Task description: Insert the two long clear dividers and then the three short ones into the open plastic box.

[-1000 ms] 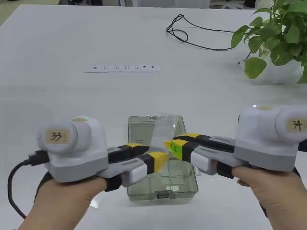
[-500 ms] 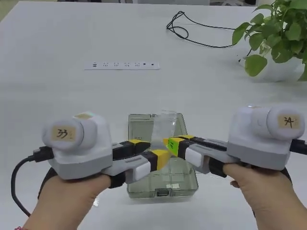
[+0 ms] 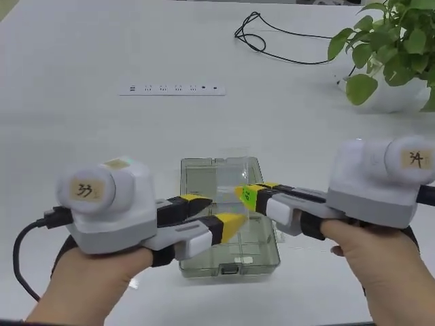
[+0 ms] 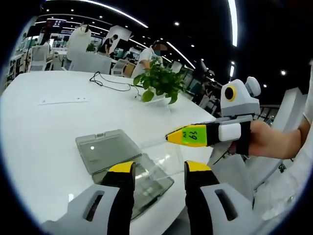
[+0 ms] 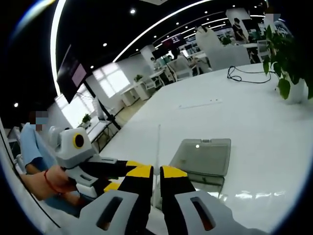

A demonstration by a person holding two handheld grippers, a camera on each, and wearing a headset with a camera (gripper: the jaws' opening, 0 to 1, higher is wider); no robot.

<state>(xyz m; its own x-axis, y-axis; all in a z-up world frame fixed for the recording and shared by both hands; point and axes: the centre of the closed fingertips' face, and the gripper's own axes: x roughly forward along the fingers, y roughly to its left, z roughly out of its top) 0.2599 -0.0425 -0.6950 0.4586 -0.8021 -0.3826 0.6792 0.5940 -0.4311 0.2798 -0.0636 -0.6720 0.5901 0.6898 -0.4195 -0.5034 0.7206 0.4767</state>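
Tongs status: right tongs (image 5: 155, 171) were clamped on the clear divider (image 5: 157, 142), which showed edge-on between the jaws. Left tongs (image 4: 159, 169) had jaws spread, holding nothing, tips close to the sheet's lower part. Divider (image 3: 231, 176) hung roughly upright over the box (image 3: 230, 270), about where lid meets base, and did not look seated in any slot. Long or short piece: couldn't tell.

Risks as I read it:
- Single pinch near one edge of a thin, slick sheet. Any contact with a wall on the way down would likely pivot it in the jaws or pull it free.
- Slots weren't readable through the tinted plastic, so a blind descent could land between ribs and leave it leaning.
- Box looked light and nothing pinned it to the table (image 3: 81, 149). Side load from a misaligned sheet would probably slide it.
- Left tongs closing off-centre could bow the sheet, not steady it.
- Lid (image 3: 200, 176) lay flat behind, so the far corner could catch on it.

Power strip (image 3: 173, 89), cable (image 3: 272, 47) and plant (image 3: 391, 47) sat well apart, no concern.
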